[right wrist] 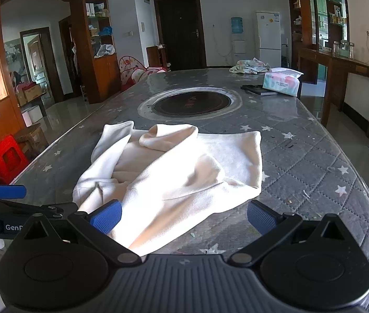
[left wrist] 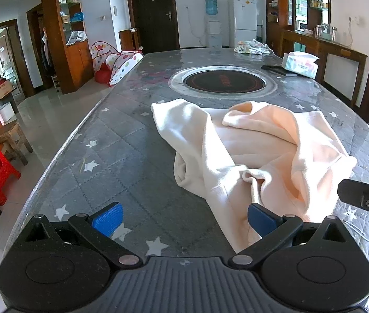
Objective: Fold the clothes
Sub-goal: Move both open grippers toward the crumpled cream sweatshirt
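Centrally placed on the grey quilted star-patterned table cover [left wrist: 121, 146]: a crumpled pale peach fleece garment [left wrist: 257, 156], lying in loose folds, one sleeve-like part stretching toward the near table edge. Just beyond the garment, set into the table: a round black induction hob with a silver ring [left wrist: 223, 81].

Left gripper [left wrist: 184, 221]: blue ribbed pads spread wide, nothing between them, hovering low over the near edge of the table. Right-hand blue pad [left wrist: 261, 219] overlapping the near end of the garment in view; touching or not, cannot tell. Left-hand pad above bare cover.

Right gripper [right wrist: 183, 216]: likewise spread wide and empty, its left blue pad [right wrist: 106, 215] lying over the cloth's near hem in the picture, its right pad over bare cover. Contact with the fabric not clear from this angle either.

Seen from the right wrist, at the left margin: part of the other gripper, black with a blue tip, just beside the garment's near-left edge.

Farther back on the table, right side: a white and pink tissue pack [right wrist: 282, 80], a flat black tray-like object [right wrist: 258, 89] just beside it, and a bundle of patterned light cloth [right wrist: 249, 65] near the far end.
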Motion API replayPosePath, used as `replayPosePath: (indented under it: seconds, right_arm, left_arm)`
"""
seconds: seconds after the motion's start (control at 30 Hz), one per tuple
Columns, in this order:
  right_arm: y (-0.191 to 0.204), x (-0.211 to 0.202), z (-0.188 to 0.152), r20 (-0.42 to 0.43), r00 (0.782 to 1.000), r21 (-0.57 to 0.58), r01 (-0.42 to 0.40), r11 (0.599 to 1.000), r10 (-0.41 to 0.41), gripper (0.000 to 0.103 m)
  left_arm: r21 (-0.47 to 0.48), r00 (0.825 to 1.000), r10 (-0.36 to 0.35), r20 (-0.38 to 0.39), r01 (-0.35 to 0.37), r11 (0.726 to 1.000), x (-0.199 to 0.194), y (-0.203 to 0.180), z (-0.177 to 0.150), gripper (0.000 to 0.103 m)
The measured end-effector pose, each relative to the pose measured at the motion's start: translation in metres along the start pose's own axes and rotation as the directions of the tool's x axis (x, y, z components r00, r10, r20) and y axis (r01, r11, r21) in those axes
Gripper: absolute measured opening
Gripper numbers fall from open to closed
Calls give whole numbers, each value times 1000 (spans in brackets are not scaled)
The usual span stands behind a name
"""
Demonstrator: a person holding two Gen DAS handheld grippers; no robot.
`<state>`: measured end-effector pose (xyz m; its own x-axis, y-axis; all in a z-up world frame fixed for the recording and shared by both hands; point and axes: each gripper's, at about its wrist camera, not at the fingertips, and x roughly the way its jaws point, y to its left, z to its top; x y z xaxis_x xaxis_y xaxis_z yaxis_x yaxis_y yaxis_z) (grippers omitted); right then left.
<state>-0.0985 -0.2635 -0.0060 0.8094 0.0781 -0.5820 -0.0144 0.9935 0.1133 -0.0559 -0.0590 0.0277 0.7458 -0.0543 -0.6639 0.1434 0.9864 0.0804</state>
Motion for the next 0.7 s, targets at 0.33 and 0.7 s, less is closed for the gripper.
replayPosePath:
  seconds: [0.33, 0.7]
  right_arm:
    - [3, 2, 0, -6, 1000, -6, -7, 1000, 7, 103]
    - [4, 6, -1, -19, 1000, -7, -7, 1000, 7, 103]
  left_arm:
    - [9, 1000, -6, -5, 6, 1000, 1, -3, 0, 103]
    - [18, 1000, -12, -15, 12, 1000, 4, -6, 0, 103]
